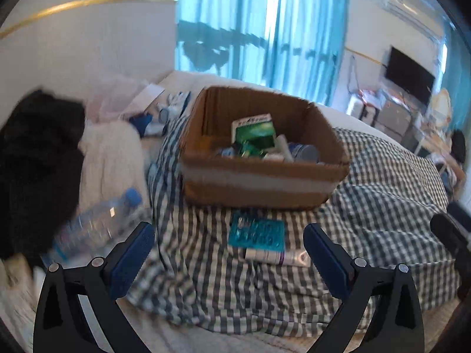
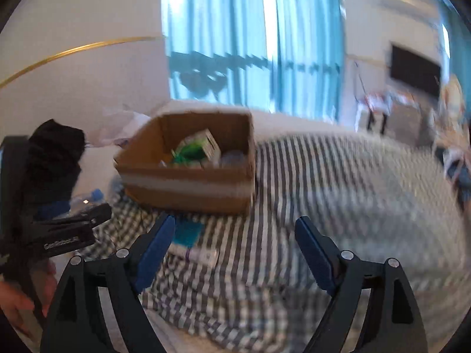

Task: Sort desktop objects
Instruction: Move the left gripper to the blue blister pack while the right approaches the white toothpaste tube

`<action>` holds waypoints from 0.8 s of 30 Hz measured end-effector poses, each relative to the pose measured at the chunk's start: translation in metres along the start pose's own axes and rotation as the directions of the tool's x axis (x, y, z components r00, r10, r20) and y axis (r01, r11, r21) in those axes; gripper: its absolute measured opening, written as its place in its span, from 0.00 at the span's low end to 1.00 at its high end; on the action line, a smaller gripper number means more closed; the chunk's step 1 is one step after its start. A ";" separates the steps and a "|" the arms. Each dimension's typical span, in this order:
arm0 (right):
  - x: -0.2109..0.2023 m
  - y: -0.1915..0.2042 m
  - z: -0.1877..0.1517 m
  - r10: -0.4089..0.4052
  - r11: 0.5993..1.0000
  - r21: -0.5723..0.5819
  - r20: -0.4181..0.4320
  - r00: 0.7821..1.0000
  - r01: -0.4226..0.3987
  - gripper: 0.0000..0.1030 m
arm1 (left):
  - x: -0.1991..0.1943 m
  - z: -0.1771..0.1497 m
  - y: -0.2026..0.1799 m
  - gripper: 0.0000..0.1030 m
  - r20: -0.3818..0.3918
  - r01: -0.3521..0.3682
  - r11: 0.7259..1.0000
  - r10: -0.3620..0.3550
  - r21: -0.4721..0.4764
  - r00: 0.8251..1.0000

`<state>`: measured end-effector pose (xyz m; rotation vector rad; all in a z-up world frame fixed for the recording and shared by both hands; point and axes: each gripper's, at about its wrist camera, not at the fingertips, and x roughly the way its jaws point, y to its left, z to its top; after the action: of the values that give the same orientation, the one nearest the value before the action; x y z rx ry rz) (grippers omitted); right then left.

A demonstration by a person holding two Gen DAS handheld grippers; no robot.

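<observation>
1. The left gripper (image 1: 229,236) has its blue-padded fingers (image 1: 134,254) spread wide with nothing between them.
2. Ahead, a cardboard box (image 1: 259,182) of small items sits on a checked blanket (image 1: 382,206).
3. A teal packet (image 1: 256,233) and white tube (image 1: 276,256) lie just before the box.
4. A plastic bottle (image 1: 97,223) lies at left.

The room is a bedroom with white walls (image 1: 88,47), and a thin golden line (image 1: 73,4) runs across the wall. Behind the bed there is a large window covered by light blue curtains (image 1: 259,29); daylight comes through them and makes the room bright. The bed is covered with a checked blanket (image 1: 382,182) in dark and white squares. On the right side a black television (image 1: 409,75) hangs on the wall, above a low cabinet (image 1: 394,117) with many small things on it.
</observation>
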<state>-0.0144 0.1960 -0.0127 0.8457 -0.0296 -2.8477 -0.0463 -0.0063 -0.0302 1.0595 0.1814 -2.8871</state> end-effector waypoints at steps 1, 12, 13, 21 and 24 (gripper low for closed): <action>0.008 -0.002 -0.014 0.000 0.999 0.033 -0.012 1.000 0.000 0.81 | 0.008 -0.012 0.003 1.00 -0.002 0.002 1.000 -0.002 -0.020 1.000; 0.074 -0.022 -0.054 -0.020 0.998 0.057 -0.140 0.990 0.028 0.81 | 0.103 -0.047 -0.009 1.00 -0.099 0.024 1.000 -0.023 0.011 0.995; 0.079 -0.025 -0.055 -0.020 0.998 0.053 -0.151 0.988 0.028 0.81 | 0.110 -0.046 -0.015 1.00 -0.098 0.039 0.999 -0.036 0.025 0.995; 0.112 -0.033 -0.060 -0.030 0.999 0.039 -0.187 0.982 0.038 0.89 | 0.158 -0.034 -0.042 1.00 -0.124 0.051 0.994 -0.038 0.100 0.992; 0.123 -0.037 -0.060 -0.039 0.998 0.030 -0.199 0.979 0.046 0.89 | 0.177 -0.034 -0.041 1.00 -0.170 0.078 0.995 -0.067 0.063 0.983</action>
<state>-0.0892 0.2138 -0.1324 1.1474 -0.0361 -2.7942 -0.1628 0.0364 -0.1669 1.3359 0.1317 -2.8861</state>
